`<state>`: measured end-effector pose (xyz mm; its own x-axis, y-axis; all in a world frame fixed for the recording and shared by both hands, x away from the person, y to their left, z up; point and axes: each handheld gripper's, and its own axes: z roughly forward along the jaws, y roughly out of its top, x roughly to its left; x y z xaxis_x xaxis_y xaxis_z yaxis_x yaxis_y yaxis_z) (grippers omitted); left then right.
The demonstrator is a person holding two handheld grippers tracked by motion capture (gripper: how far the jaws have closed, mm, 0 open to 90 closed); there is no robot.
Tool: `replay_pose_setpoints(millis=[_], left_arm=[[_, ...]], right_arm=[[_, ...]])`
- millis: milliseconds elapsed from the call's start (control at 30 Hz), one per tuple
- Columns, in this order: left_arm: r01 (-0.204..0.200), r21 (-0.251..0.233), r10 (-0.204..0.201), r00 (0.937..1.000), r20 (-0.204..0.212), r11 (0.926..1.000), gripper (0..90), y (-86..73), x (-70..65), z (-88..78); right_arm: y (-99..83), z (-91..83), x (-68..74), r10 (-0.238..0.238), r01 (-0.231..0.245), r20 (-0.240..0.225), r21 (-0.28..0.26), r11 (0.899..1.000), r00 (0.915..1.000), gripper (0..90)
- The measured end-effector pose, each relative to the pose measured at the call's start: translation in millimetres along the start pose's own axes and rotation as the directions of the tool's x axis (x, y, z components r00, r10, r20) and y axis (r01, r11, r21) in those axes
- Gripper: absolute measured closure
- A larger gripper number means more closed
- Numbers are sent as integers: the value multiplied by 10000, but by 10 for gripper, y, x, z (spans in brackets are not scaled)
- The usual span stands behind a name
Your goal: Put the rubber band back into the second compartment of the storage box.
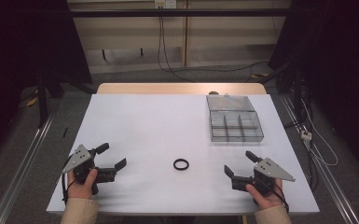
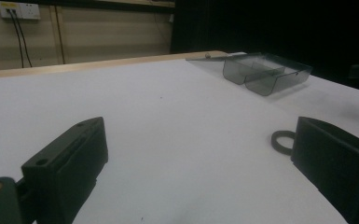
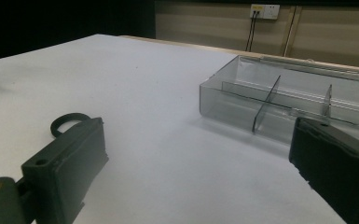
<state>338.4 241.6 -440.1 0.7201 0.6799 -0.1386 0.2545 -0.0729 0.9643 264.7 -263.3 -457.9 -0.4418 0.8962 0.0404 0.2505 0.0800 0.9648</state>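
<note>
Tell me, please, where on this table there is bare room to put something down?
The table is bare across its whole left half, from the far edge to the left gripper. A free strip also lies between the black ring and the clear divided box. It is tighter at the near edge, where the ring sits between the left and right gripper.

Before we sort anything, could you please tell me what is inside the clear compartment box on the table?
The clear compartment box lies open with its lid folded back. Its divided compartments look empty in the high view and the right gripper view. The right gripper's own jaw covers its near right corner there.
</note>
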Motion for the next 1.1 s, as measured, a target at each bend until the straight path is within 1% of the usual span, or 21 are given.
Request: replay_pose_setpoints(millis=[300,467,567,700,933,1000,1100], left_arm=[[3,-14,-3,10000,-49,10000,35,1,3,-15],[-54,16,54,10000,-67,10000,35,6,-6,-22],[-57,10,57,10000,-54,10000,35,4,-3,-27],[-55,4,55,10000,-69,10000,36,0,3,-32],[-45,-22,45,10000,-62,10000,35,1,-8,-32],[-34,-22,34,10000,-44,10000,36,0,-9,-32],[-4,-39,4,10000,-27,10000,35,-2,-11,-31]], right_arm=[[25,55,28,-58,61,-178,159,9999,9998,40],[70,134,46,-121,129,-309,235,9996,9994,41],[103,188,61,-172,182,-311,302,9994,9994,42],[148,266,97,-306,325,-536,361,9988,9981,42],[197,439,212,-499,557,-948,593,9967,9942,47],[210,484,243,-606,676,-981,692,9953,9933,50],[232,549,280,-562,650,-1153,737,9952,9917,51]])
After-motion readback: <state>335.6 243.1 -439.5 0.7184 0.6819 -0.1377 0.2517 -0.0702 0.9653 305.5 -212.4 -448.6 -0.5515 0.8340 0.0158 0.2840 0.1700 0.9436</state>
